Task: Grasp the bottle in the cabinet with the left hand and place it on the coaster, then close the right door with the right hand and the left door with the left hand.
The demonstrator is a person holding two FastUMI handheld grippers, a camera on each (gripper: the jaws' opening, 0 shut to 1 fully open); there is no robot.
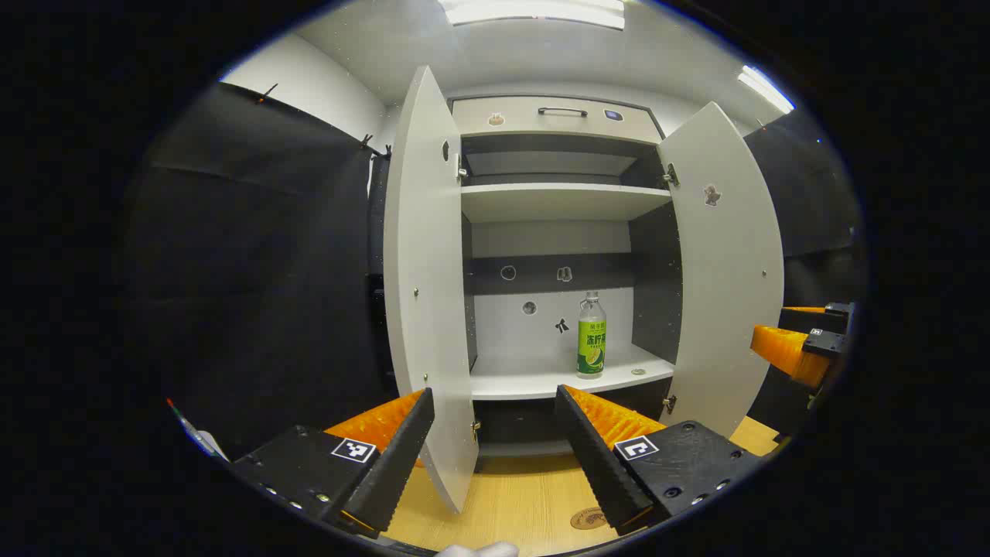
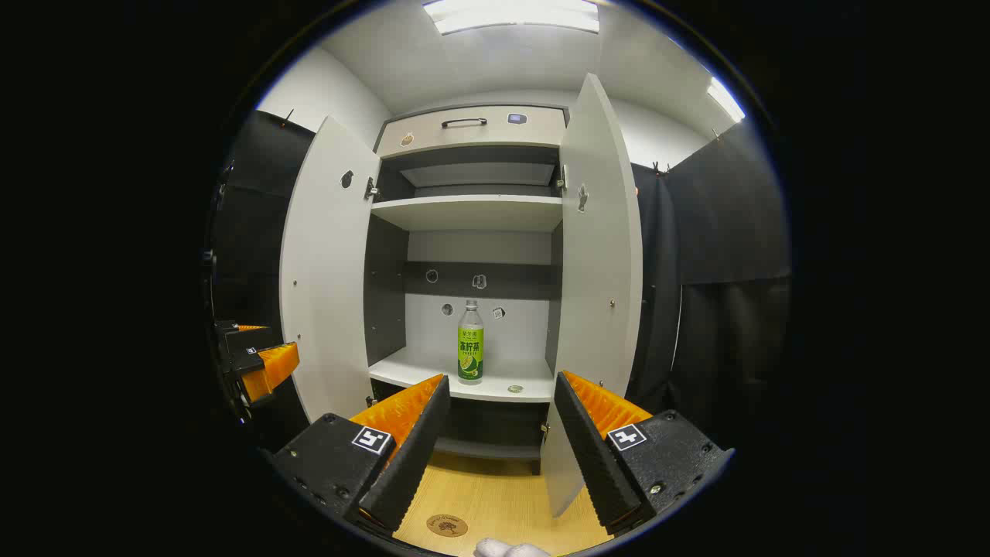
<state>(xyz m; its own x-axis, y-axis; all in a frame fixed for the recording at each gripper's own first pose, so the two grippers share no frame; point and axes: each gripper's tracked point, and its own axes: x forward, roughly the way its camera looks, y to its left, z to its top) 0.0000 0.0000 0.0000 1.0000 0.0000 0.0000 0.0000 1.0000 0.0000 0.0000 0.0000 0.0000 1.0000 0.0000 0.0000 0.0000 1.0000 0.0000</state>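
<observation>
A clear bottle with a green label stands upright on the cabinet's lower shelf; the right gripper view has the bottle at the shelf's middle. Both cabinet doors hang wide open: left door, right door. A round brown coaster lies on the wooden table in front, seen as the coaster in the right gripper view. My left gripper is open, well short of the shelf. My right gripper is open too, also back from the cabinet.
An upper shelf and a top drawer with a dark handle sit above. A small round object lies on the lower shelf right of the bottle. Black cloth walls flank the cabinet. The other gripper shows at the far right.
</observation>
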